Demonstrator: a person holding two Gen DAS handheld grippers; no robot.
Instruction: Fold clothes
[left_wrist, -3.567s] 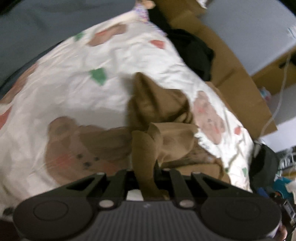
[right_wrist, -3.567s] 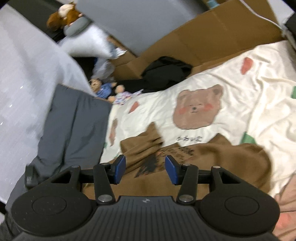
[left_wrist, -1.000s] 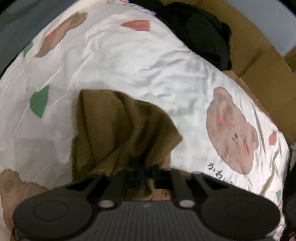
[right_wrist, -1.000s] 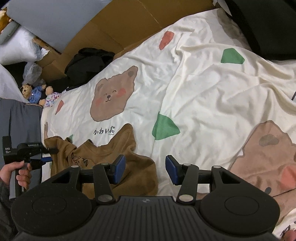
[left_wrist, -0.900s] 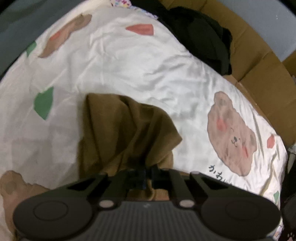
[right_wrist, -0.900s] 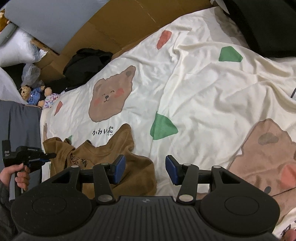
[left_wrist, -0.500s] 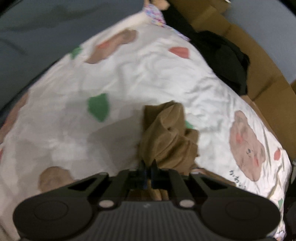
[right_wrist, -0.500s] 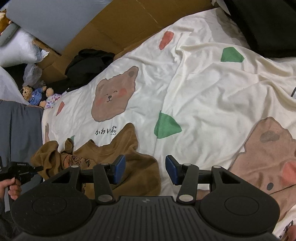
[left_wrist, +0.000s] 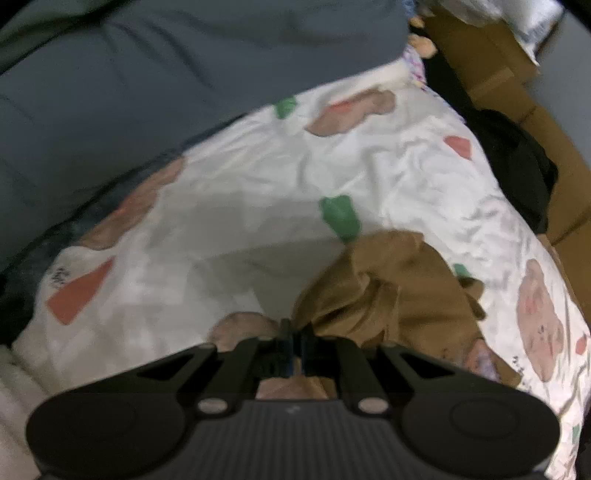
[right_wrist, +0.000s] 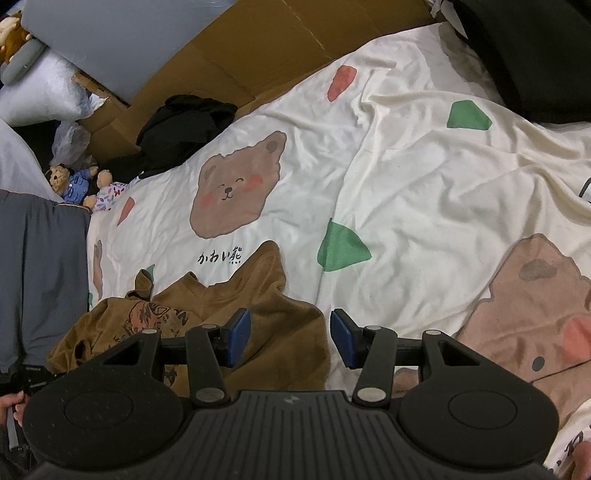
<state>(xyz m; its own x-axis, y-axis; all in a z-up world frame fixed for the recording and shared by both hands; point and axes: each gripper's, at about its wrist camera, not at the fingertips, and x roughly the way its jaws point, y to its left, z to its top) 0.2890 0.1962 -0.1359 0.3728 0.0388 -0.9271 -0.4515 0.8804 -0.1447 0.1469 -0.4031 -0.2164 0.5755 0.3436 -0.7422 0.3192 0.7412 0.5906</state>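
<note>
A brown T-shirt (right_wrist: 221, 317) with a printed chest graphic lies rumpled on the white bear-print bedsheet (right_wrist: 424, 192). In the left wrist view the shirt (left_wrist: 391, 291) is bunched just ahead and to the right of my left gripper (left_wrist: 295, 339). The left gripper is shut on an edge of the brown fabric. My right gripper (right_wrist: 290, 338) is open and empty, hovering over the shirt's right hem. The left gripper's handle and hand show at the right wrist view's lower left edge.
A grey quilt (left_wrist: 166, 85) lies along the bed's left side. Black clothing (right_wrist: 184, 125) and cardboard (right_wrist: 258, 48) lie beyond the far edge, with a small teddy bear (right_wrist: 70, 182) beside them. A black object (right_wrist: 528, 48) sits at the far right.
My left gripper has pulled the brown fabric back and to the left, bunching the shirt's left side. The right gripper has stayed open over the hem.
</note>
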